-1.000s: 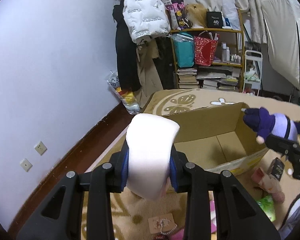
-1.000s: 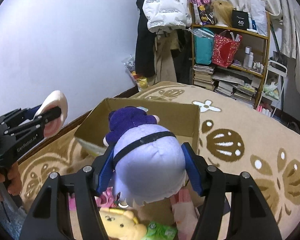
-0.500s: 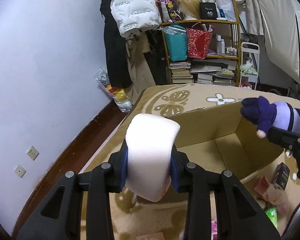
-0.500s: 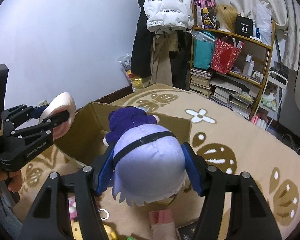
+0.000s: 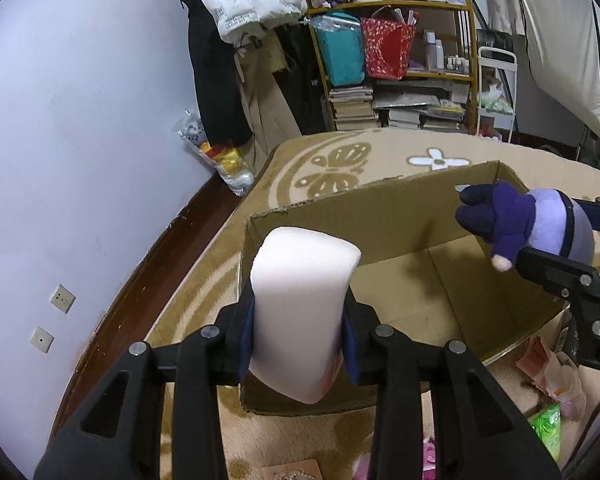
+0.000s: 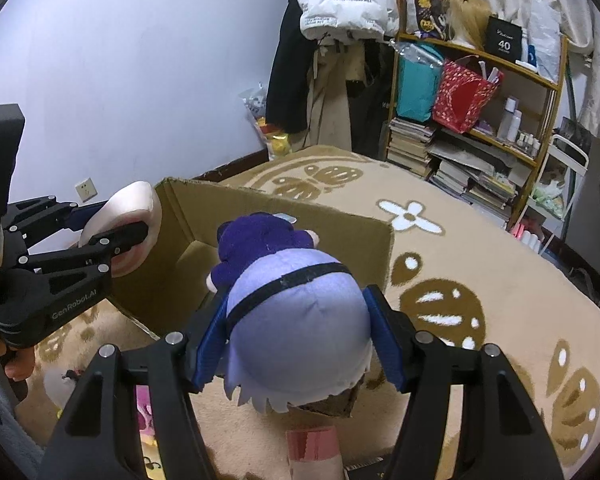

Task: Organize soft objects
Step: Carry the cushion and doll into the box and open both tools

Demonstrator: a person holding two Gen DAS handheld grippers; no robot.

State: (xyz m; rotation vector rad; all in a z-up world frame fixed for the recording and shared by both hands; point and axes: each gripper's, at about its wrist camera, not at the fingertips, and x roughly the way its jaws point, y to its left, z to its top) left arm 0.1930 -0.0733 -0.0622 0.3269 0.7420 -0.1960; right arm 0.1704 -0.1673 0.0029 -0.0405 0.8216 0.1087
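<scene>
My left gripper (image 5: 300, 320) is shut on a pale pink soft cushion (image 5: 300, 300) and holds it over the near left corner of an open cardboard box (image 5: 400, 208). My right gripper (image 6: 296, 332) is shut on a purple plush doll (image 6: 296, 316) and holds it over the box's near edge (image 6: 284, 208). The doll also shows at the right of the left wrist view (image 5: 540, 228), above the box's right wall. The cushion shows at the left of the right wrist view (image 6: 128, 220). The box floor looks bare.
The box sits on a beige patterned rug (image 6: 480, 264). Small soft items and packets lie on the rug near the box (image 5: 548, 372). A cluttered shelf (image 5: 400, 60) with books and bags stands at the back. Hanging coats (image 5: 236, 40) and a lilac wall (image 5: 80, 100) are to the left.
Both grippers have moved forward towards the box with their loads. The cushion and the doll now hang over the box's opening.
</scene>
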